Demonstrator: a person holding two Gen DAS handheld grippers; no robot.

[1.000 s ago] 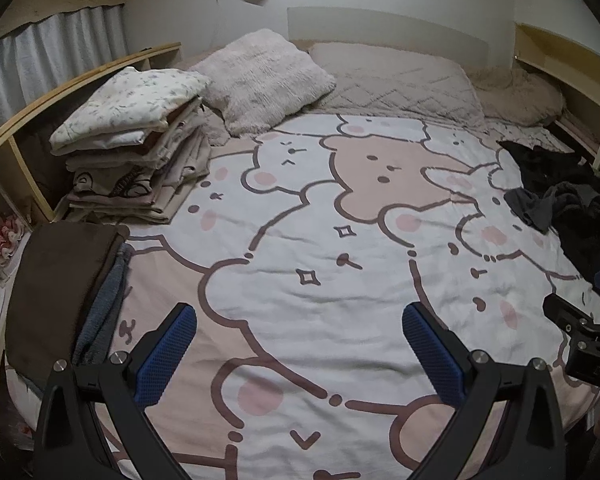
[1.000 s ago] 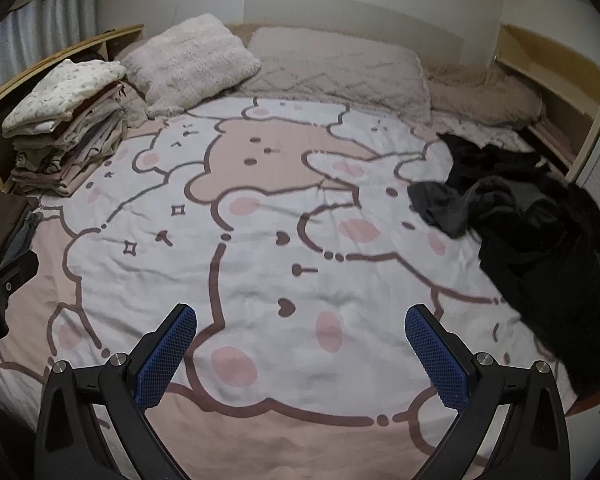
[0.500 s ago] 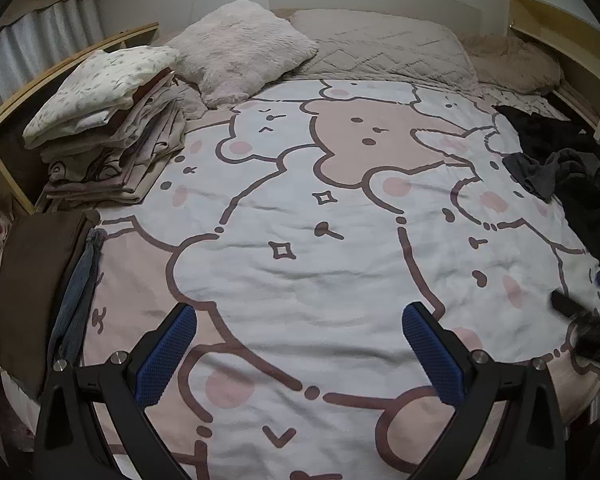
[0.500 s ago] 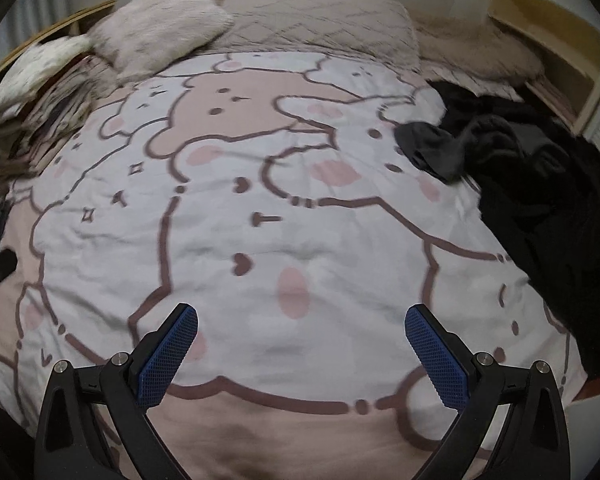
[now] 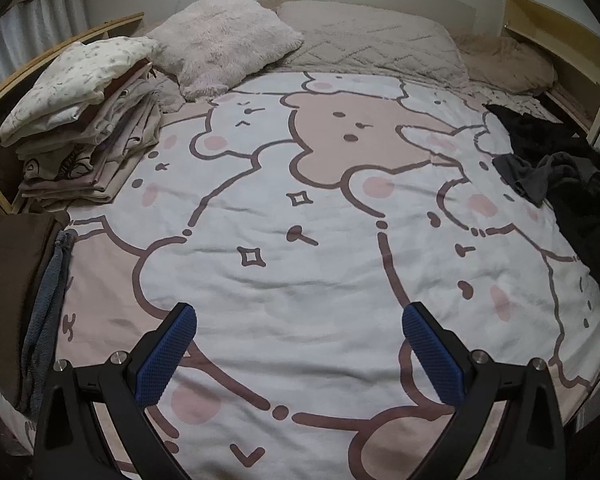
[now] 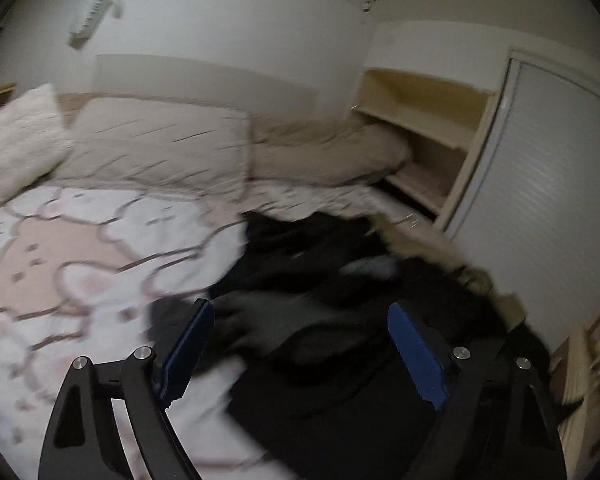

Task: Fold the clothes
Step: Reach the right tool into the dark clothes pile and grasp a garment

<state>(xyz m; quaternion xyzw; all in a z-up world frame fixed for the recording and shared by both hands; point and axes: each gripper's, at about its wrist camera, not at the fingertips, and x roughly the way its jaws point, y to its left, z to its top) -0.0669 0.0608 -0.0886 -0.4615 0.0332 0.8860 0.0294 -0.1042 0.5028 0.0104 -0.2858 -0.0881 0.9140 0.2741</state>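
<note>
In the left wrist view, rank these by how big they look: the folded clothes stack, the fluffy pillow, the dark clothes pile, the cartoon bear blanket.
1. cartoon bear blanket, by far.
2-4. folded clothes stack, fluffy pillow and dark clothes pile: too alike to rank, and the frame edge cuts the pile off.

no text, labels or numbers readable

The room is dim and evenly lit, with soft shadows and no glare, and both my fisheye views bend straight lines near their dark round edges. My left wrist view is sharp right across the bedspread (image 5: 300, 240) ahead. My right wrist view is smeared with motion blur, the dark clothes pile (image 6: 340, 320) beyond its fingers streaked.
</note>
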